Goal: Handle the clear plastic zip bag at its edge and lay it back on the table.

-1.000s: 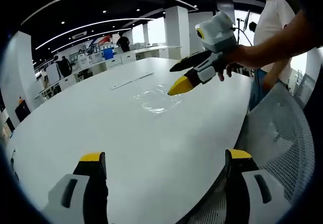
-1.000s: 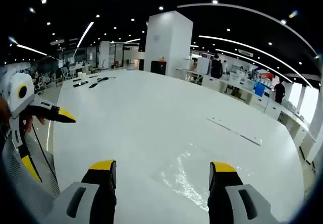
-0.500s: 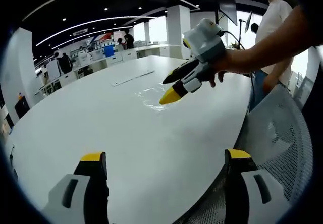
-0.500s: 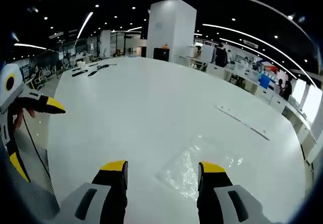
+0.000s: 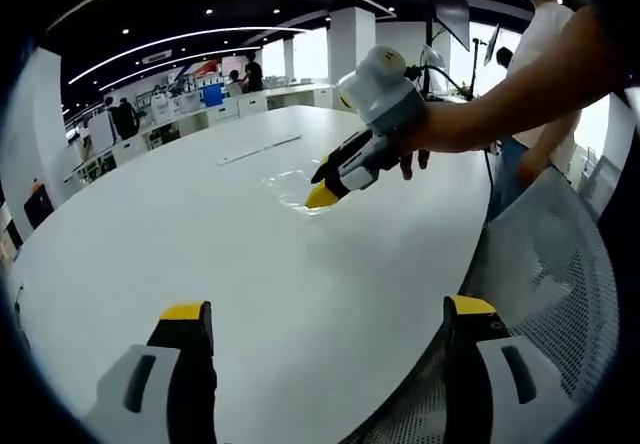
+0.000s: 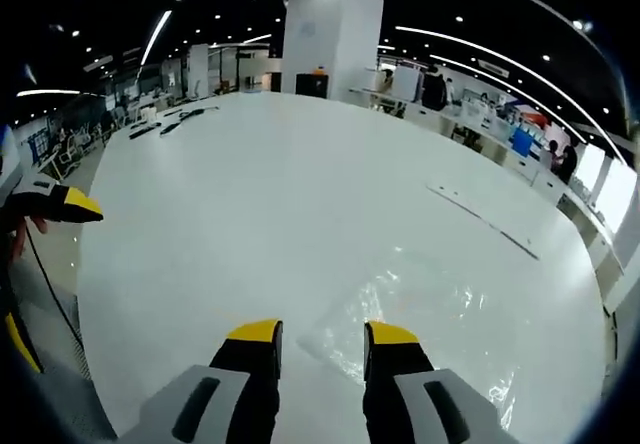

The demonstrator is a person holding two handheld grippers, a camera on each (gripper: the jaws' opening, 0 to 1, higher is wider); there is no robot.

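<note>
The clear plastic zip bag lies flat and glinting on the white table; its near left edge sits between my right gripper's jaws. My right gripper is open, with only a narrow gap left. From the left gripper view, the same gripper, held in a hand, points down at the bag, its yellow tip at the near edge. My left gripper hangs wide open over the table's near edge, holding nothing. One of its yellow fingertips pokes in at the left of the right gripper view.
A long flat strip lies on the table beyond the bag. A grey mesh chair back stands by the table's right edge, with a person in a white shirt behind it. A white pillar and desks stand further back.
My right gripper has dropped toward the bag's near edge and its jaws have narrowed steadily. The left gripper has stayed wide open and hardly moved.
</note>
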